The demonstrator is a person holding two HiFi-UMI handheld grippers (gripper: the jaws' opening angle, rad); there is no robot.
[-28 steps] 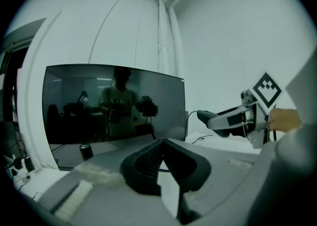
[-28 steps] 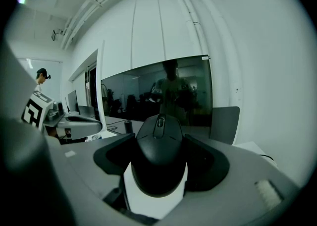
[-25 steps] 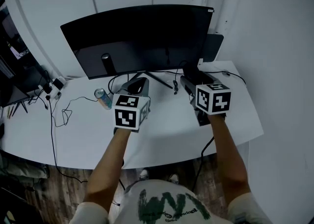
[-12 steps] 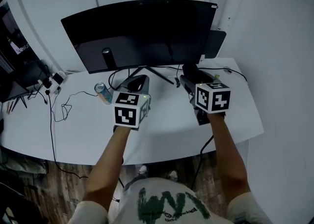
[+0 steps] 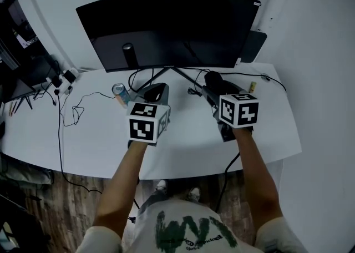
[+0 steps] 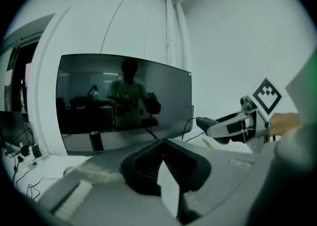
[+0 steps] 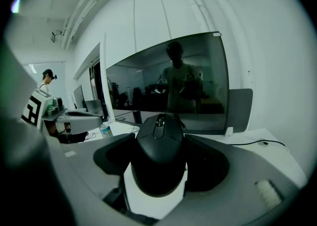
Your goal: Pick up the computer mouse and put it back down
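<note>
You had the computer mouse clamped in your right hand-held gripper, apparently clear of the counter (your left hand-held gripper hung nearby, jaws together and empty), so the pick-up looked done and only setting it down remained.

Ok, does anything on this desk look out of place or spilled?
Only the computer mouse: it sits clamped in the right gripper rather than free on the desk. Nothing looks spilled or damaged.
</note>
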